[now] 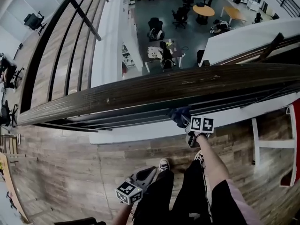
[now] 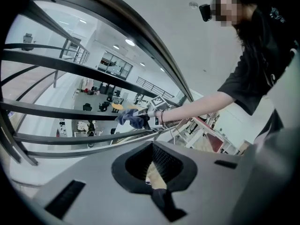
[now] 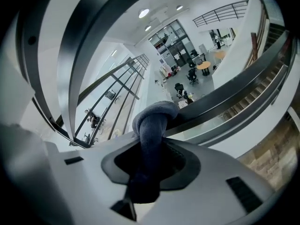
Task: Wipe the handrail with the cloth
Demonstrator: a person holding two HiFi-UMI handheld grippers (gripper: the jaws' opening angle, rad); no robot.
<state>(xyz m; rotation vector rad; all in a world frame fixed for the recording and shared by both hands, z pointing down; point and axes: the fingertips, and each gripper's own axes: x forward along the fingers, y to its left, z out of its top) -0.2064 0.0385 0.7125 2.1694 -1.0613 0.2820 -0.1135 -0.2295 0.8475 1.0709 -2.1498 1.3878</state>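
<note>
The dark wooden handrail (image 1: 154, 90) runs across the head view from lower left to upper right. My right gripper (image 1: 187, 128) is just below and in front of it, shut on a bunched blue cloth (image 1: 179, 115). In the right gripper view the cloth (image 3: 153, 121) sticks out of the jaws beside a dark lower bar (image 3: 225, 95), under the handrail (image 3: 89, 46). I cannot tell whether the cloth touches anything. My left gripper (image 1: 149, 173) hangs low by the person's legs, shut and holding nothing (image 2: 153, 165). From there I see the cloth (image 2: 131, 118) and the handrail (image 2: 117, 18).
Thin black bars (image 1: 140, 116) run below the handrail. Beyond the railing is a drop to an office floor with desks and chairs (image 1: 164, 50). A wood-plank floor (image 1: 70, 172) lies underfoot, the person's shoes (image 1: 164, 164) near the ledge. A white frame (image 1: 272, 144) stands at right.
</note>
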